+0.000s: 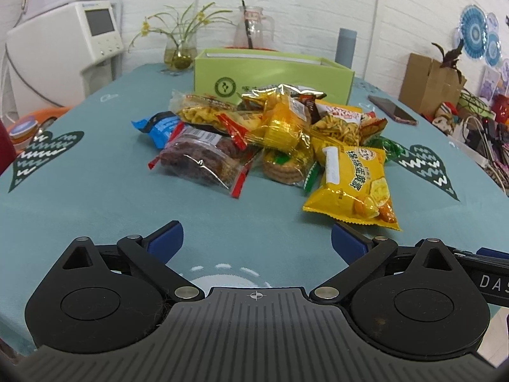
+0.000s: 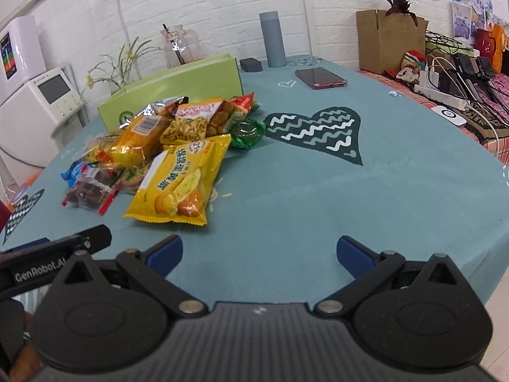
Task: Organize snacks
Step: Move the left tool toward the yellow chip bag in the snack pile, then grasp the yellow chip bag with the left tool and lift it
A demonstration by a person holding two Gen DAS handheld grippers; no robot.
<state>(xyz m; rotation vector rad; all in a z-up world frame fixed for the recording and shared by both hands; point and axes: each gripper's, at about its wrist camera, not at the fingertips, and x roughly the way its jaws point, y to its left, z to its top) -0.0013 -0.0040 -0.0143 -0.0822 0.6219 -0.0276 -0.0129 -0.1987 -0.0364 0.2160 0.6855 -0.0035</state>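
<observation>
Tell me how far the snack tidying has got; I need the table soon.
Nothing looks done: the snacks still lie in one heap on the teal tablecloth, in front of the green box. Nothing is in hand; the left gripper and right gripper are open and empty, short of the pile. Nearest is the yellow chip bag. All the sorting remains.

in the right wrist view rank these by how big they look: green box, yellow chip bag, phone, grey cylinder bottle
1. green box
2. yellow chip bag, though it lies nearer the camera, so the gap is unsure
3. phone and grey cylinder bottle look alike; not ranked
</observation>
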